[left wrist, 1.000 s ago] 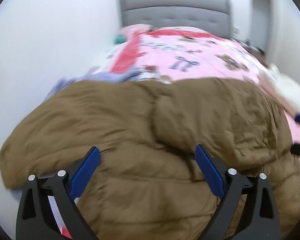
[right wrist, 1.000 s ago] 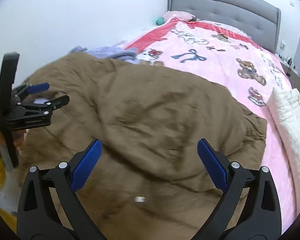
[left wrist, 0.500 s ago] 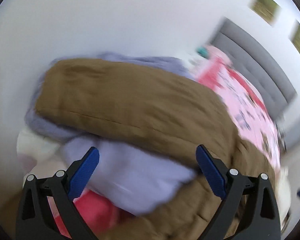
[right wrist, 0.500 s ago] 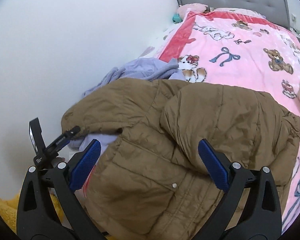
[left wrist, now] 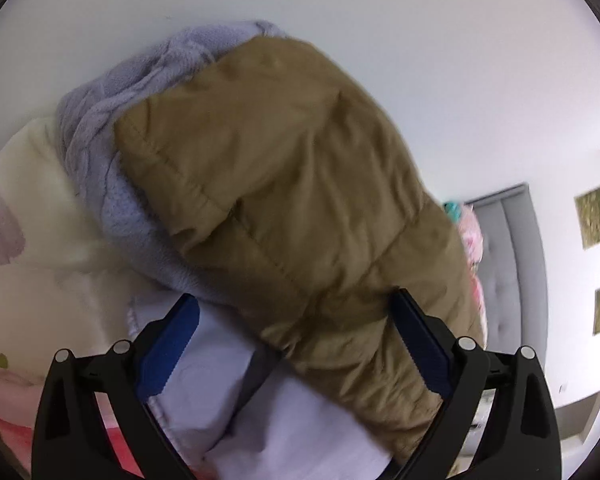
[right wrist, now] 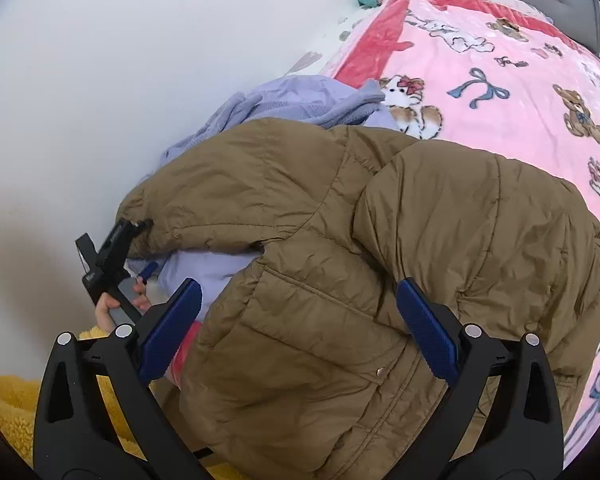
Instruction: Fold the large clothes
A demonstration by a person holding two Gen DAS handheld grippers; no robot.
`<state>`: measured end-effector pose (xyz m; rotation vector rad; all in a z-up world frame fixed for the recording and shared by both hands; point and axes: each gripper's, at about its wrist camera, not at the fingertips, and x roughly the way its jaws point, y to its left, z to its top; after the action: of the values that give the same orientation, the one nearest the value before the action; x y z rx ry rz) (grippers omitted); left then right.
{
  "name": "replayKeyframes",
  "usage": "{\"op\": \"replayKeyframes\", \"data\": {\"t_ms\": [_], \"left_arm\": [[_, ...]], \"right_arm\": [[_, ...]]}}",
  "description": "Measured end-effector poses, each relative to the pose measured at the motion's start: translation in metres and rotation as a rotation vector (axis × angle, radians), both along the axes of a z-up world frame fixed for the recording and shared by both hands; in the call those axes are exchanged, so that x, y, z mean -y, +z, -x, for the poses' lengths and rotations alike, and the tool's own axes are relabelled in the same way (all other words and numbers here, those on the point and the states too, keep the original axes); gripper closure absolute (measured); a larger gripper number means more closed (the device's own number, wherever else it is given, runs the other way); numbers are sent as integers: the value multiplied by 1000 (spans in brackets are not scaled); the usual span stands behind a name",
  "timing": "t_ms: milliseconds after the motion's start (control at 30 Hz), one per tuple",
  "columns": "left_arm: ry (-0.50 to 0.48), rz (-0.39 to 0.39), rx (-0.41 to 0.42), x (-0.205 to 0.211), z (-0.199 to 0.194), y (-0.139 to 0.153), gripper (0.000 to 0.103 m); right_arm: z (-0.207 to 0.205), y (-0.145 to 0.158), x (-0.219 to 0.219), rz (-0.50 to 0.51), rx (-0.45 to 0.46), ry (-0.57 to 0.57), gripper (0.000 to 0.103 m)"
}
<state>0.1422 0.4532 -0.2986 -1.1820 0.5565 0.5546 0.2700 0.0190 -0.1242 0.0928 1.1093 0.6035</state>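
Note:
A brown puffer jacket [right wrist: 380,248] lies crumpled on the bed, one sleeve folded across its body. Its left sleeve [left wrist: 292,184] fills the left wrist view, lying over a lilac fleece garment [left wrist: 112,128]. My left gripper [left wrist: 292,344] is open, close to the sleeve's end and a pale lilac cloth [left wrist: 284,420]. It also shows in the right wrist view [right wrist: 118,252] at the jacket's left edge by the wall. My right gripper [right wrist: 296,320] is open and empty, above the jacket's lower front.
The bed has a pink blanket [right wrist: 500,80] with bears and bows. A white wall [right wrist: 100,80] runs along its left side. A grey headboard [left wrist: 512,264] stands at the far end. A yellow fuzzy cloth [right wrist: 4,400] lies at the near left.
My left gripper has swung left and closer to the jacket's sleeve end by the wall. My right gripper has pulled back and turned left, bringing the whole jacket into view.

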Motion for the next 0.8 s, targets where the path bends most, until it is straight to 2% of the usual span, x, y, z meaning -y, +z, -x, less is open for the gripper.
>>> {"op": "replayKeyframes", "data": {"t_ms": [67,100,167,267,367,433,533,567,667,733,767,800], "left_arm": [[10,-10,28,0,-5,5,31],[15,-21,34,-1,-10,9,37],[27,-30,31,0,-15,13,65],[57,21,55,0,-14,15,84],[44,-80,54,11,-10,46,92],[13,-148,64,21,-14,70,94],[-52,-264,136,42,-23,123,94],[-94,-321,176,57,-29,149,94],[-235,-471,244,106,-53,201,94],[-362,-588,282,150,-73,229,94],[-449,-675,296,184,-86,243,94],[-505,-730,302,207,-94,249,94]], "right_arm": [[0,-3,-4,-2,-9,6,9],[0,-5,-7,-1,-14,10,9],[0,-8,-11,3,-26,16,9],[1,-8,-16,-2,-25,32,9],[4,-3,-13,4,7,36,9],[6,-2,-5,0,13,23,9],[9,-2,18,-7,15,-38,9],[11,-3,30,-5,13,-72,9],[14,-6,66,-5,11,-164,9],[19,-9,95,21,24,-227,9],[21,-11,106,32,27,-250,9],[24,-13,119,46,31,-277,9]]}}
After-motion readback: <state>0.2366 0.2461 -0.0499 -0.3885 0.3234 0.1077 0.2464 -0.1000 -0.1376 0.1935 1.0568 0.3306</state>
